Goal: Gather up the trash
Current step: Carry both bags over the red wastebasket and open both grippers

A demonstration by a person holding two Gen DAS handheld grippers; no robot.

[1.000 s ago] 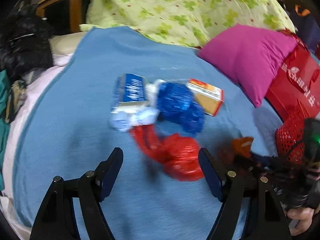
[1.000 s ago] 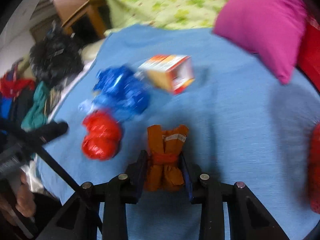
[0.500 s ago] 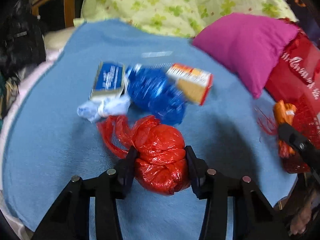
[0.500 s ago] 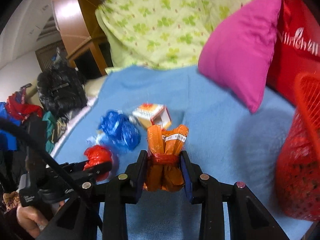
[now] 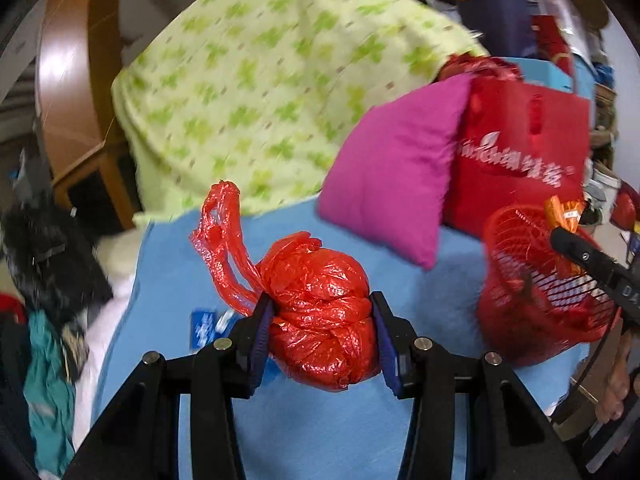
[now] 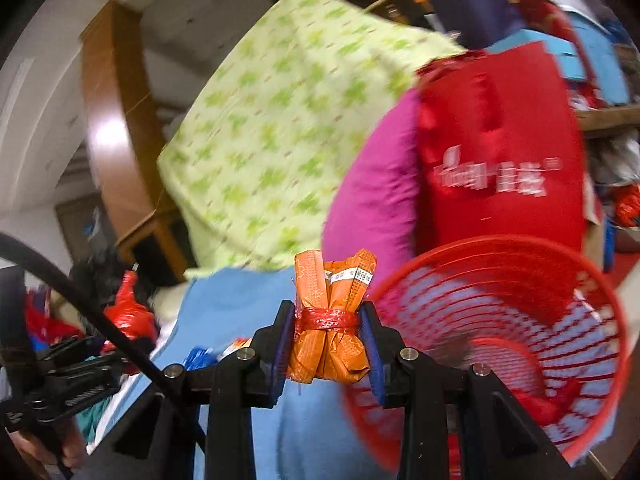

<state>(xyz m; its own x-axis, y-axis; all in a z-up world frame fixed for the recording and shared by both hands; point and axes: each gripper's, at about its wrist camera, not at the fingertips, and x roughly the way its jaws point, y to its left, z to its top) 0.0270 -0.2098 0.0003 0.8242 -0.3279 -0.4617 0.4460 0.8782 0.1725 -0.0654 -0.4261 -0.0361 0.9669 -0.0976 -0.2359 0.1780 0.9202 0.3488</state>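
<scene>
**Both Hands Loaded as Trash Nears the Basket**

The left gripper (image 5: 322, 332) has its fingers clenched on a knotted red bag (image 5: 320, 316), lifted clear of the blue bed (image 5: 168, 280), its handles trailing up to the left. The right gripper (image 6: 326, 346) squeezes an orange packet bundle (image 6: 330, 328) tied with red string, poised at the near rim of the red mesh basket (image 6: 520, 256), which stands on the bed by a pink pillow (image 5: 392, 168). To finish cleanly, the bundle should be carried past the rim and over the middle before the fingers part; the bag should follow only once the right gripper is out, handles kept from snagging the mesh. More litter lies on the bed.
</scene>
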